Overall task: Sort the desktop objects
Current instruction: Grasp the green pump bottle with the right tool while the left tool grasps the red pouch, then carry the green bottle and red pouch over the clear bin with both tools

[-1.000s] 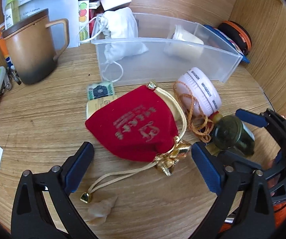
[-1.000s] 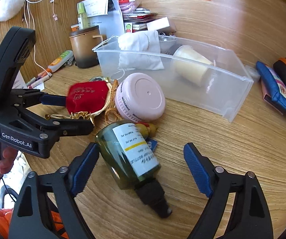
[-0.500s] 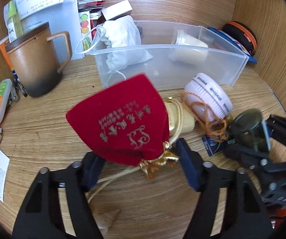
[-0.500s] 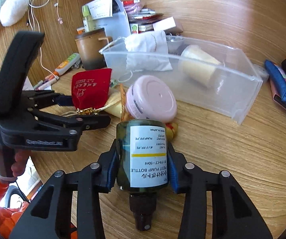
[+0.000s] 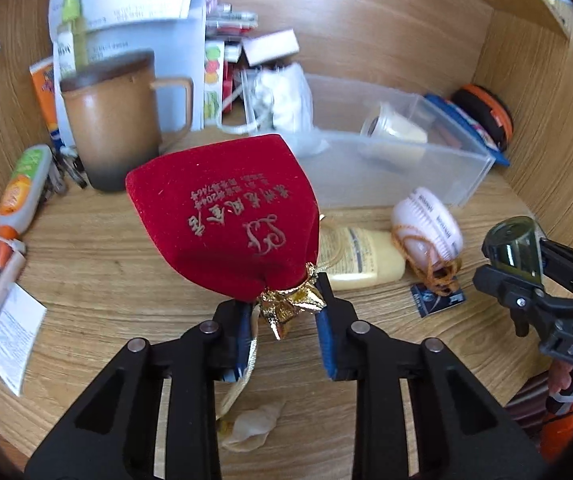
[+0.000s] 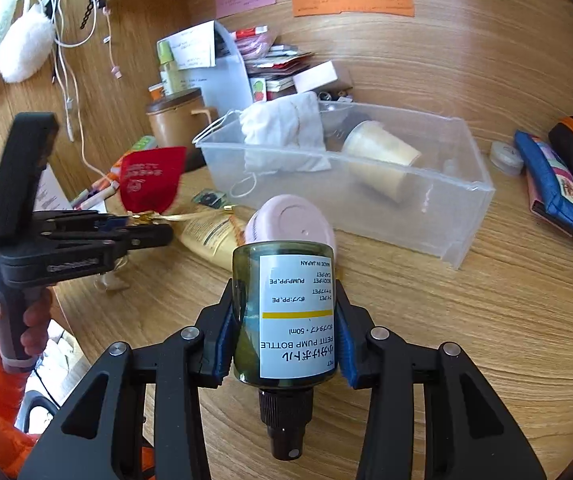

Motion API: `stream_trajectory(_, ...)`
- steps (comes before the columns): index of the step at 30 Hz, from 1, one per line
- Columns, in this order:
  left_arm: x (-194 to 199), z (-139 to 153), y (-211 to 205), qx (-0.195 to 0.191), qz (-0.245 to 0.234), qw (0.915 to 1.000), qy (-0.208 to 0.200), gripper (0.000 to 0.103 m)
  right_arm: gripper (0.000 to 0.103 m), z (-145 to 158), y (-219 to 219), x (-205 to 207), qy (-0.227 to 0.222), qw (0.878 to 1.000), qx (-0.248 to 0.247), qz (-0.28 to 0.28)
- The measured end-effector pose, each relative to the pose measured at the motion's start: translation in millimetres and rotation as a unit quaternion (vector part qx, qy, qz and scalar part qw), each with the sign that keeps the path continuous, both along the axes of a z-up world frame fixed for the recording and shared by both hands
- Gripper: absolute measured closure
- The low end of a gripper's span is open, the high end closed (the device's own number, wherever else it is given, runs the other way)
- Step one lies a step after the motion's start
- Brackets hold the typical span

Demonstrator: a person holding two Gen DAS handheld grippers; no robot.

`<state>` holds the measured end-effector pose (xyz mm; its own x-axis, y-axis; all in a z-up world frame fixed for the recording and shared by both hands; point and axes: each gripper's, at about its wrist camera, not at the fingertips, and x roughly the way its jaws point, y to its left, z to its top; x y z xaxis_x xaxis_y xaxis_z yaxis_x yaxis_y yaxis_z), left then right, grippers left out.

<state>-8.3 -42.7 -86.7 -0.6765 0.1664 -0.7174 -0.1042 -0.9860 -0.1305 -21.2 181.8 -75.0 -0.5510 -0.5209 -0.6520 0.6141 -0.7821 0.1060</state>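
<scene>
Gripping a dark green pump bottle (image 6: 284, 314), the right claw (image 6: 284, 344) has its blue pads tight on both sides of the body. Bottle lifted off the wood surface (image 6: 466, 320), long axis running w/ the fingers, black pump nozzle toward the camera, flat base pointing away toward the clear bin (image 6: 366, 176). White label reads upside down: "PETIT PUMP BOTTLE", "50ml", "MADE IN JAPAN", "PUMP:PP,PE".

Left claw (image 5: 286, 320) closed on the gold gathered neck of a red velvet pouch (image 5: 226, 216), held up above the surface, neck toward the camera, body fanning away. Gold script on pouch, not legible; cord hangs down btwn the fingers.

Beyond: cream tube (image 5: 360, 258) lying flat, pink round brush (image 5: 428, 222) w/ repeated lettering too small to read, brown lidded mug (image 5: 114, 120) at left. Bin holds a white cloth bag (image 6: 282, 136) & a tipped cup (image 6: 380, 158).
</scene>
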Motion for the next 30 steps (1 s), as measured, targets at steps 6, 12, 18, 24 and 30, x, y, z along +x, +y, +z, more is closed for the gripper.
stream_trajectory(6,4,21,-5,0.004,-0.001,0.9996,0.027,0.075,0.065,12,3,-3,0.012,1.0,-0.005,-0.009)
stream_trajectory(12,10,36,-10,0.004,0.003,0.9988,0.048,0.075,0.065,27,4,-5,0.031,0.999,-0.006,-0.014)
stream_trajectory(18,12,53,-12,0.007,0.006,0.9973,0.072,0.075,0.065,42,7,-10,0.048,0.999,-0.009,-0.018)
stream_trajectory(24,6,70,-14,0.012,0.006,0.9955,0.094,0.075,0.065,57,8,-19,0.066,0.997,-0.009,-0.025)
stream_trajectory(30,-6,84,-8,0.01,-0.004,0.9942,0.107,0.075,0.065,68,6,-32,0.077,0.997,-0.006,-0.028)
